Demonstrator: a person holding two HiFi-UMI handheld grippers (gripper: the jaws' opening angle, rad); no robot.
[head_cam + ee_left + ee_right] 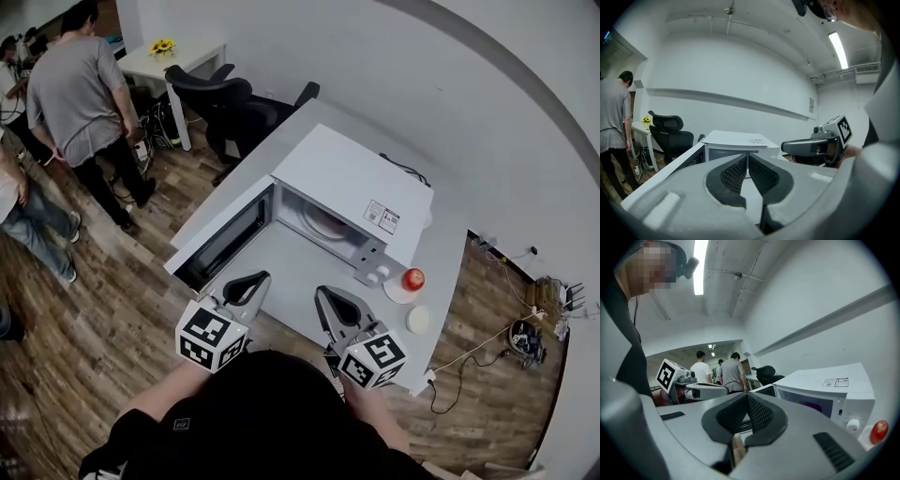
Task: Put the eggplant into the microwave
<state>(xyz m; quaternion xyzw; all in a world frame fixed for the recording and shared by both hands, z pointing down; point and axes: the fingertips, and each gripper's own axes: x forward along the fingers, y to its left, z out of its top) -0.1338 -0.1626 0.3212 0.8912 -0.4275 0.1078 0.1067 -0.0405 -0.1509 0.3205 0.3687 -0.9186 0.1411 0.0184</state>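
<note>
wooden floor (84,319) with people (75,94) is at the left, then over the white table (300,267) the left gripper (262,277) and right gripper (322,292) hang with fingers pinched together on nothing, facing the open microwave (352,183), where the eggplant (812,405) is only a dim purple blur inside.

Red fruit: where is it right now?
Head view, right side: the red fruit sits on a small white plate, just right of the microwave and its knobs.
</note>
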